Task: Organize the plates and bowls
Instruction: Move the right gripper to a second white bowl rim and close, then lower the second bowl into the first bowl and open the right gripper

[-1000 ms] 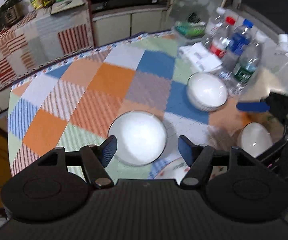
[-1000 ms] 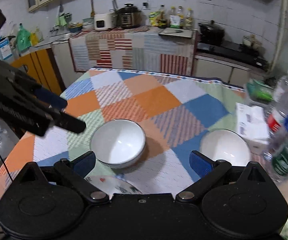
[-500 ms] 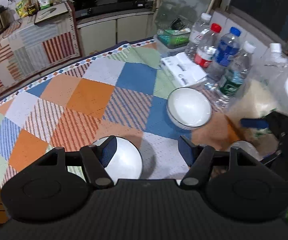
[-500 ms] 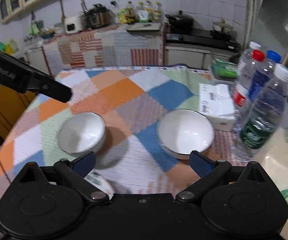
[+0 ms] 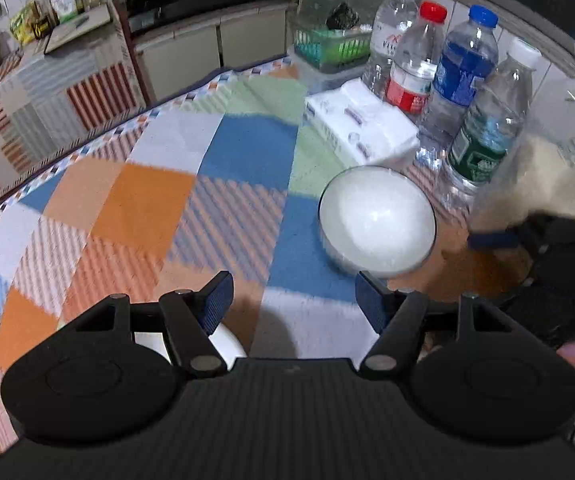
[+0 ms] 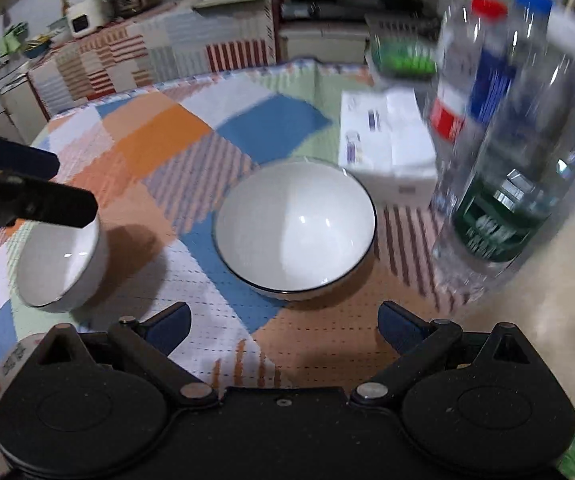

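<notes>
A large white bowl with a dark rim [image 6: 295, 228] stands on the checked tablecloth just ahead of my open, empty right gripper [image 6: 283, 322]; it also shows in the left wrist view [image 5: 377, 220]. A smaller white bowl [image 6: 63, 268] stands to its left, and in the left wrist view only its edge [image 5: 227, 346] shows under my left finger. My left gripper [image 5: 293, 300] is open and empty above the cloth, and it shows in the right wrist view [image 6: 27, 188] over the small bowl. A patterned plate's edge [image 6: 11, 364] shows at the lower left.
Several water bottles [image 5: 447, 80] and a tissue pack [image 5: 361, 128] stand at the table's right side, close behind the large bowl. A green basket [image 5: 329, 50] sits further back. A big clear jug [image 5: 559, 168] stands at the right. Kitchen counters lie beyond the table edge.
Both grippers have moved right and forward toward the large bowl and the bottles. The small bowl has slid to the lower left of both views. Both grippers stay open.
</notes>
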A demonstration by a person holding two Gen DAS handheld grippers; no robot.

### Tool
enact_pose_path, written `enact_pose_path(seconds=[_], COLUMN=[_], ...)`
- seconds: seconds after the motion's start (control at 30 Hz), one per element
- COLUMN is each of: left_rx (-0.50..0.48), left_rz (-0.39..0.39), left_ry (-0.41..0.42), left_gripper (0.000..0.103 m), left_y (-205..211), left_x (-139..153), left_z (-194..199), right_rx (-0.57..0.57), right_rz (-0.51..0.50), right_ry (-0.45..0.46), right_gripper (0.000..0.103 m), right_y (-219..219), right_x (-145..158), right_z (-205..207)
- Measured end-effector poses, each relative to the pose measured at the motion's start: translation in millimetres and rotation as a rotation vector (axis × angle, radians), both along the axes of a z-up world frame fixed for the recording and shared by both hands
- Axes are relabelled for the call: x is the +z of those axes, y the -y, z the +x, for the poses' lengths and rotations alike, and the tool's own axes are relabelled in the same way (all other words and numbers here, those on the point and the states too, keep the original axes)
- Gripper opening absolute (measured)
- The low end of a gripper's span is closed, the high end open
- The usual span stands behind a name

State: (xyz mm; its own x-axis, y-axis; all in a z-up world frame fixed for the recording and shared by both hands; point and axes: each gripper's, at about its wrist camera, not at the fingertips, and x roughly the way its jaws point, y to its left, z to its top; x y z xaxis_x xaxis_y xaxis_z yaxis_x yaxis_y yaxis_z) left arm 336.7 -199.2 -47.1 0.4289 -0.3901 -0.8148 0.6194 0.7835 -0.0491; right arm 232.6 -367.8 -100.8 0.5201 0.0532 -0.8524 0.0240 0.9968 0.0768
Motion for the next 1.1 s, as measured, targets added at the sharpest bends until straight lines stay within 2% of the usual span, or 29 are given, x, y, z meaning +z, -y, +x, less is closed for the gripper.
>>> enact_pose_path(seconds=[0.03, 0.2, 0.33, 0.47, 0.57, 0.7, 0.77, 0.83, 0.97, 1.1], left_rx=[-0.002, 0.025, 0.042, 0.043, 0.046, 0.057, 0.078, 0.068, 0.061, 0.032], left_rz=[-0.018, -0.015, -0.017, -0.031, -0.059, -0.069, -0.077, -0.084, -0.074, -0.051], left_ry=[0.008, 0.016, -0.047, -0.08, -0.128, -0.185, -0.188, -0.18, -0.176, -0.163], left_gripper=[0.067, 0.067, 0.066, 0.066, 0.064, 0.045, 0.043, 0.024, 0.013, 0.013], left_y=[3, 18, 30, 39, 45, 54, 54, 55, 55, 55], left_x=[-5, -38, -58, -66, -72, -82, -82, -82, -85, -84], left_z=[2, 15, 29, 33, 40, 48, 50, 49, 48, 45], right_rx=[-0.006, -0.002, 0.017, 0.03, 0.07, 0.103, 0.106, 0.104, 0.12, 0.12], right_rz=[0.009, -0.015, -0.05, -0.004, -0.036, -0.057, -0.045, -0.034, -0.055, -0.052], right_ry=[-0.014, -0.039, -0.066, -0.091, -0.098, -0.089, -0.078, -0.069, -0.06, -0.049], right_gripper=[0.1, 0.1, 0.1, 0.099, 0.099, 0.099, 0.098, 0.099, 0.097, 0.097], right_y=[3, 8, 9, 16, 12, 4, 3, 2, 1, 1], right_x=[-6, -24, -34, -38, -40, -45, -47, -47, -48, -47], right_z=[4, 20, 33, 43, 49, 56, 59, 61, 60, 55])
